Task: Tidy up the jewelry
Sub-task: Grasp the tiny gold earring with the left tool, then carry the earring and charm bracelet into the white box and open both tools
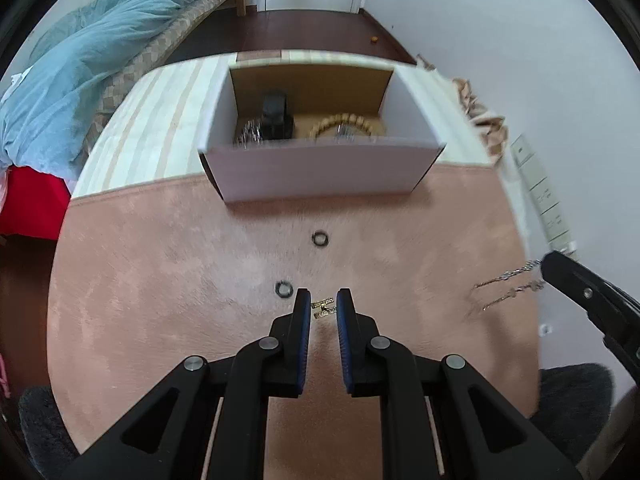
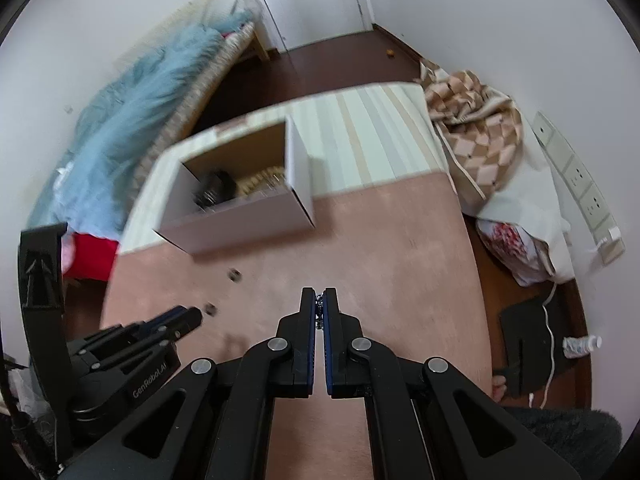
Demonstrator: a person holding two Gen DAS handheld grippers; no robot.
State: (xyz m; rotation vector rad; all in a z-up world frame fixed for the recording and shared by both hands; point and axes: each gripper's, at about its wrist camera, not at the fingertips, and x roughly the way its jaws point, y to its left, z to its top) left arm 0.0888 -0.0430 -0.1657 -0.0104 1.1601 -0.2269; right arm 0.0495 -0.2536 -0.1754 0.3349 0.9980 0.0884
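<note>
My left gripper (image 1: 324, 307) is open just above the pink cloth, its fingers on either side of a small gold piece (image 1: 323, 307). Two dark rings (image 1: 321, 238) (image 1: 284, 288) lie on the cloth ahead of it. My right gripper (image 2: 319, 307) is shut on a silver chain (image 2: 319, 312), which hangs from it in the left wrist view (image 1: 508, 288). An open white box (image 1: 320, 172) stands beyond, holding a black item (image 1: 276, 114), a bead bracelet (image 1: 344, 122) and silvery pieces. The box (image 2: 240, 220) also shows in the right wrist view.
The pink cloth (image 1: 180, 260) covers the near part of a table, striped cloth (image 1: 160, 120) the far part. A bed with a blue blanket (image 1: 80, 60) is to the left. A checked blanket (image 2: 476, 128) and a power strip (image 2: 580, 176) lie right.
</note>
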